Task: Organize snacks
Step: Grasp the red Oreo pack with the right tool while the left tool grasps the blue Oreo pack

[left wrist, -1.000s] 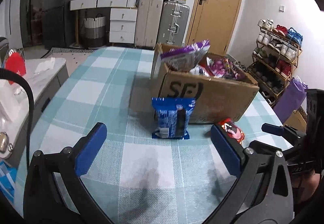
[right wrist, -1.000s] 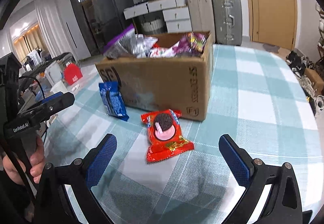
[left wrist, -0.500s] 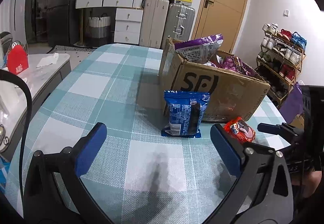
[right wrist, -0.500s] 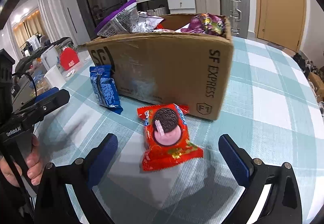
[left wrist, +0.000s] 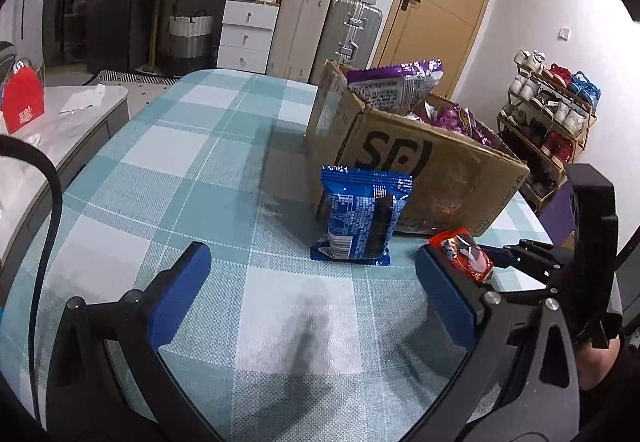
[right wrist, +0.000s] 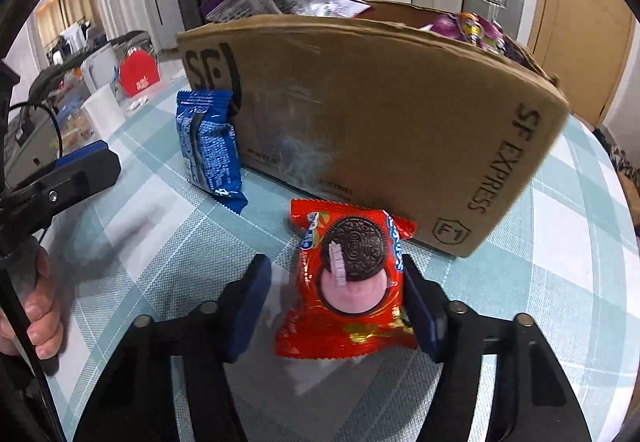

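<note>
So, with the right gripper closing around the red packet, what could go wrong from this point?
The right gripper straddles the red Oreo packet, but a gap remains at its left pad, so the slick wrapper may slip or the cookie crack. The packet lies close to the cardboard box; lifting might bump its wall. The blue packet leans upright against the box, so a nudge could topple it.

Table under teal-and-white checked woven cloth [left wrist: 192, 178] carries three things. Brown cardboard SF Express box [right wrist: 380, 130] stands beyond both pairs of jaws. Blue foil snack packet [left wrist: 362, 218] leans on box front, ahead of left jaws. Red Oreo wrapper [right wrist: 346, 282] lies flat between right jaws, near box corner.
</note>
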A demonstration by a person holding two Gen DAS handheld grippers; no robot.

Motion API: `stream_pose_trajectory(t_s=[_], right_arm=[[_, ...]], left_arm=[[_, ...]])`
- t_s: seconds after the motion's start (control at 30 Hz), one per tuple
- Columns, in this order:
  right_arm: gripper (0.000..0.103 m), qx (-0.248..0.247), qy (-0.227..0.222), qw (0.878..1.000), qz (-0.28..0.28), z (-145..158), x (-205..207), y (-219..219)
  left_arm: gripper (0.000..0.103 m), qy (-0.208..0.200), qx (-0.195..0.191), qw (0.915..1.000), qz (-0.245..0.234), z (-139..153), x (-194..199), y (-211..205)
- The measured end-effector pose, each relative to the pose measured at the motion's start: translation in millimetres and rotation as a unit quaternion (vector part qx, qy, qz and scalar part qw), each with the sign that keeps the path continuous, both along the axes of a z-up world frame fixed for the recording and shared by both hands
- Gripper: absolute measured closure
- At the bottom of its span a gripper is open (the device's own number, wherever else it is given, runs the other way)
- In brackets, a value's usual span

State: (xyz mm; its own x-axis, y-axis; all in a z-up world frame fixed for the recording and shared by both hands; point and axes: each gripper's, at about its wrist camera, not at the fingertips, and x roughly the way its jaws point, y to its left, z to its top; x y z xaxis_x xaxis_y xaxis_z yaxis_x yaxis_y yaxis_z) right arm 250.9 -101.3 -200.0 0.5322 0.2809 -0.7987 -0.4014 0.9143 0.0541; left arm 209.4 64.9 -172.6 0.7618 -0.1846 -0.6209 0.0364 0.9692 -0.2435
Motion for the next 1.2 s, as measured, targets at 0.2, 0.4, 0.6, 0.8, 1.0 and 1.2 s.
stream_pose_trajectory(t_s=[0.2,0.4,0.6,0.8,1.0,1.2], right_arm=[[0.058,0.006,-0.006,1.000,-0.006,-1.3,-1.2,4.8],[0.058,0.040,-0.013,0.999,-0.009,4.2,-16.6,-3.2],[0.058,0.062,-0.065,0.996,-0.022,20.5,-43.9,-13.2],[0.058,0.068,-0.097,0.993,-0.027,29.1,-53.1,-14.4],[0.058,0.092,-0.106,0.989,-0.048,33.8,-60.6,-31.7],[0.058,0.134,-0.103,0.984,-0.062,34.4,-61.7,-48.1]], left_arm=[[0.001,0.000,0.002,1.0000,-0.003,-0.9,-0.6,-1.5],[0.001,0.009,-0.001,1.0000,0.000,-1.2,-3.7,0.0],[0.001,0.021,0.008,0.9997,0.001,-4.2,1.0,-2.1],[0.001,0.039,0.003,0.9992,0.004,-10.5,9.6,-0.4],[0.001,0.038,0.000,0.9993,0.000,-9.8,21.8,-9.7],[0.001,0.061,0.021,0.9977,-0.020,-11.0,52.3,-28.8]])
